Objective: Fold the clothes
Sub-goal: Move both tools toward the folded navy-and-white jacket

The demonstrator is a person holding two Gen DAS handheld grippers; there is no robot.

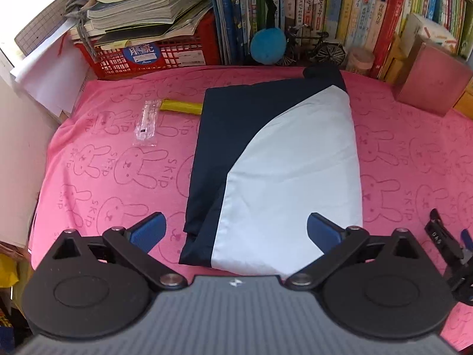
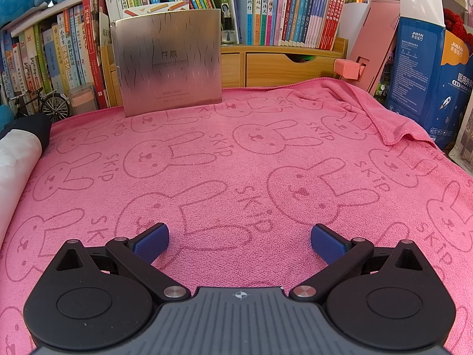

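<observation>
A folded navy and white garment (image 1: 275, 159) lies flat on the pink rabbit-print towel (image 1: 118, 162) in the middle of the left wrist view. My left gripper (image 1: 236, 230) is open and empty, hovering at the garment's near edge. My right gripper (image 2: 239, 241) is open and empty over bare pink towel (image 2: 236, 162), to the right of the garment, whose edge (image 2: 17, 153) shows at the far left of the right wrist view. Part of the right gripper (image 1: 452, 251) shows at the lower right of the left wrist view.
A yellow strip (image 1: 180, 106) and a clear plastic packet (image 1: 146, 124) lie left of the garment. A red crate (image 1: 153, 53) with books, a bookshelf (image 1: 325, 14), a toy bicycle (image 1: 316, 47) and a metallic box (image 2: 171, 65) line the back. A blue carton (image 2: 425, 68) stands right.
</observation>
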